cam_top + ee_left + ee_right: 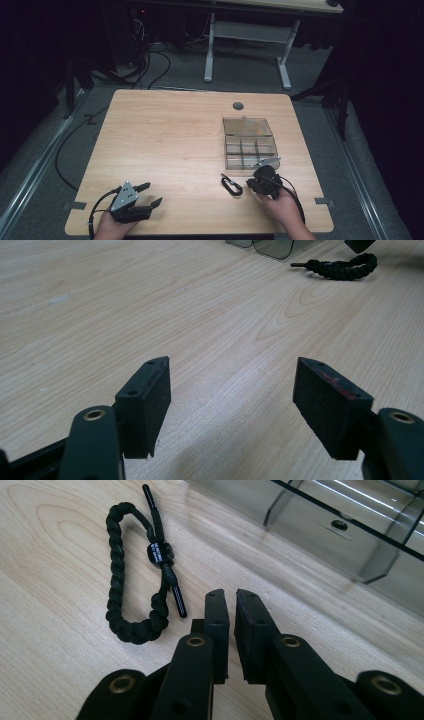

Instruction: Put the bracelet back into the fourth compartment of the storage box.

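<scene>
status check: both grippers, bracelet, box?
Left gripper open, nothing between fingers. Right gripper shut, nothing held, beside black braided bracelet. Bracelet flat on table, untouched. Clear compartment box lid open. Nothing blocking.

My left black two-jaw gripper rests by the wooden table's near edge, jaws spread; my right black gripper nearly closed, empty.

The box sits on the bench, at its right side. The bracelet lies just before it.
</scene>
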A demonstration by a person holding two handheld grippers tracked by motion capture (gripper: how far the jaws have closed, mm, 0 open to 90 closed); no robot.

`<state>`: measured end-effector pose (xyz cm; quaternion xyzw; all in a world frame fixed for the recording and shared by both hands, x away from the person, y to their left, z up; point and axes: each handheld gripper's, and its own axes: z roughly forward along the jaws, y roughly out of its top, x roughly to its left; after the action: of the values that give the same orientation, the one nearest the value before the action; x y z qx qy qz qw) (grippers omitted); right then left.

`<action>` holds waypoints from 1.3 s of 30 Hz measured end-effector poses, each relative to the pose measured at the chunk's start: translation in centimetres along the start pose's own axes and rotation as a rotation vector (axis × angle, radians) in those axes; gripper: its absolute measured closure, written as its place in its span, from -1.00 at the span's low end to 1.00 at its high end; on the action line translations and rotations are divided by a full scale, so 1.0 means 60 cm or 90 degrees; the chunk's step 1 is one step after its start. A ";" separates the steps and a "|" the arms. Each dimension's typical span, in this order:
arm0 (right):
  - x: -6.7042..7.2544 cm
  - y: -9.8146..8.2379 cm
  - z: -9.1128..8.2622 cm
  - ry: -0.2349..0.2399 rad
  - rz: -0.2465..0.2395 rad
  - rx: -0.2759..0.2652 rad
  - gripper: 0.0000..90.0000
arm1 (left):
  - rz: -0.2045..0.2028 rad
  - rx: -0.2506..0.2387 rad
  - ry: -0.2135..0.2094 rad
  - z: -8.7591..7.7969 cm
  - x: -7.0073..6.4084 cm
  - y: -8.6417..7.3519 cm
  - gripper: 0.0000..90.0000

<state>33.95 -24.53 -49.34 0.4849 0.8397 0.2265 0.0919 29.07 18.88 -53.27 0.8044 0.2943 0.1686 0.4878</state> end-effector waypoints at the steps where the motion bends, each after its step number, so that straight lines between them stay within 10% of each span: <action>1: 0.000 0.002 0.000 0.004 0.000 0.004 0.86 | 0.001 0.001 0.000 0.000 0.000 0.000 -0.29; 39: 0.012 0.050 0.005 0.013 -0.071 0.226 0.62 | 0.004 0.003 -0.008 0.000 0.000 0.000 -0.29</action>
<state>35.98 -22.56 -48.16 0.4436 0.8931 0.0742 0.0087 29.08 18.88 -53.26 0.8075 0.2896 0.1644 0.4869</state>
